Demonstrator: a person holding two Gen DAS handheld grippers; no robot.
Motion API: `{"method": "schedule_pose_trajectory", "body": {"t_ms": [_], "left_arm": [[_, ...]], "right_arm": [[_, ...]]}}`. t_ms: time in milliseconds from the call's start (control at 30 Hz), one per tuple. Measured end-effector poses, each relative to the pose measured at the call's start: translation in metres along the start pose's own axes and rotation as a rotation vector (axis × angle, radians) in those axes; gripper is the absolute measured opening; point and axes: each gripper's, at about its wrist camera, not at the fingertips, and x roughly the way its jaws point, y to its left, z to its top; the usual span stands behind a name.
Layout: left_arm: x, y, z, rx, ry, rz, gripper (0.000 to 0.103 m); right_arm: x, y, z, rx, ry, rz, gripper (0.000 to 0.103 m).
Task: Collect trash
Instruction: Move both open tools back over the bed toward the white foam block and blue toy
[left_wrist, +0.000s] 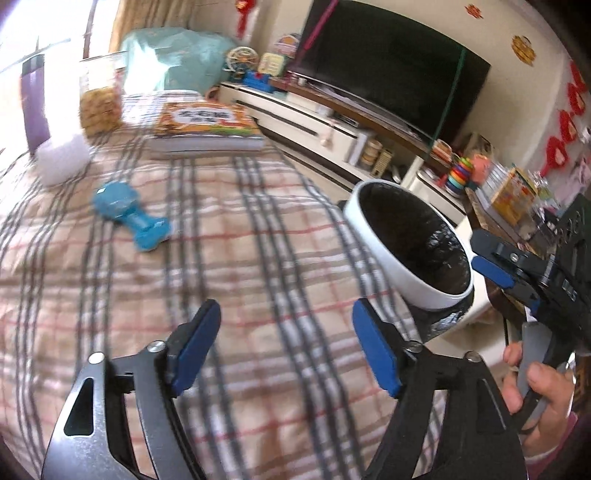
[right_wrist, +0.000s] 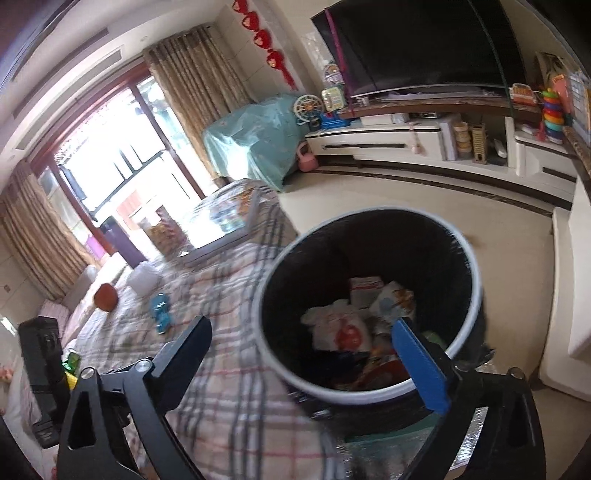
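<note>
Right wrist view: your right gripper (right_wrist: 303, 347) gapes empty above the bin (right_wrist: 369, 389) beside the bed's (left_wrist: 221, 258) edge. Your left gripper (left_wrist: 284, 343) is spread empty too; swing carelessly and you clip the bin's rim.

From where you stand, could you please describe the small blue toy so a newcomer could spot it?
Start at the plaid quilt covering the bed. Left of the white-rimmed black bin, below the orange-covered book, lies the bright blue plastic toy, the only blue thing lying loose there.

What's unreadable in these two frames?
- Trash bin: left wrist view shows only a dark liner; contents hidden by its wall.
- Wrappers in the bin: right wrist view, motion blur; print illegible.
- Blue toy on the plaid cover: blurred, type unclear.
- Book: title too small.
- Right tongs: left wrist view, partly cut by the edge.
</note>
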Motion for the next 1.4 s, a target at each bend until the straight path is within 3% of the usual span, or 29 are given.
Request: {"method": "schedule_pose_trajectory", "body": {"t_ms": [567,900,1200,1400], "left_arm": [[-0.049,0.094,-0.032,-0.183,-0.044,0.136,0.082],[-0.069,0.142,-0.044,-0.238,-0.07,0.241,0.082],[-0.07,0.167,-0.032,-0.228,-0.076,0.267,0.082],[-0.059,0.188,-0.002,-0.146,-0.067,0.296,0.082]], "right_arm": [[0.031,0.084,-0.041,-0.139,0.099,0.095,0.101],[0.056,0.125,-0.055,-0.198,0.14,0.144,0.101],[0.082,0.16,-0.056,-0.303,0.142,0.152,0.101],[0.113,0.183,-0.05,-0.364,0.165,0.165,0.1]]}}
